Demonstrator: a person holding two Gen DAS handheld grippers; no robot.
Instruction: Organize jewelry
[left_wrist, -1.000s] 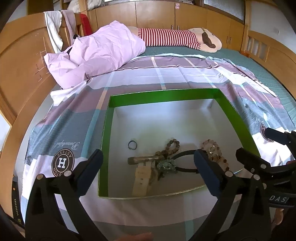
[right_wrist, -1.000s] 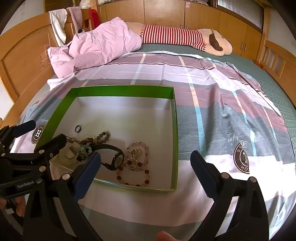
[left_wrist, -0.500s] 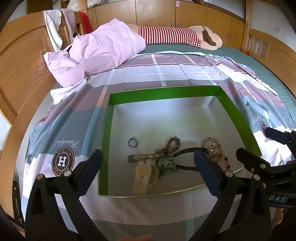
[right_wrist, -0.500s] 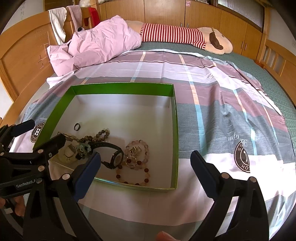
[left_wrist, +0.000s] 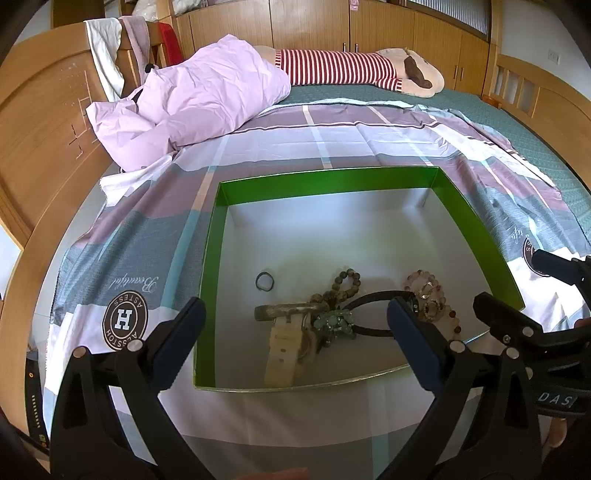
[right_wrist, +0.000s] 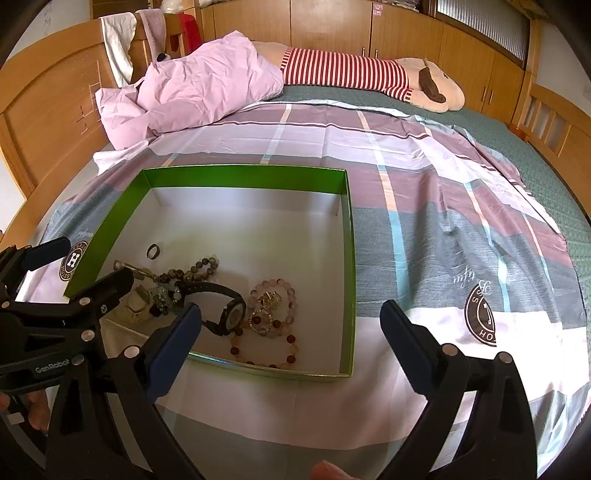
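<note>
A green box (left_wrist: 208, 266) with a white floor lies on the bed; it also shows in the right wrist view (right_wrist: 349, 266). Jewelry is heaped near its front: a dark ring (left_wrist: 265, 282) (right_wrist: 153, 251), a brown bead bracelet (left_wrist: 345, 282) (right_wrist: 199, 267), a black watch (left_wrist: 373, 332) (right_wrist: 227, 314), a cream watch strap (left_wrist: 282, 354), a green brooch (left_wrist: 332, 323) and a pink bead bracelet (left_wrist: 428, 295) (right_wrist: 273, 306). My left gripper (left_wrist: 293, 341) is open above the front rim. My right gripper (right_wrist: 290, 341) is open over the front right corner. Neither holds anything.
The box rests on a plaid sheet (right_wrist: 424, 229). A pink pillow (left_wrist: 199, 96) and a striped plush toy (left_wrist: 351, 70) lie at the far end. A wooden headboard (left_wrist: 40, 140) is on the left and a bed rail (right_wrist: 554, 122) on the right.
Both grippers have drawn back and risen slightly from the box; the view tilts a bit. Both stay open. The jewelry has not moved.
</note>
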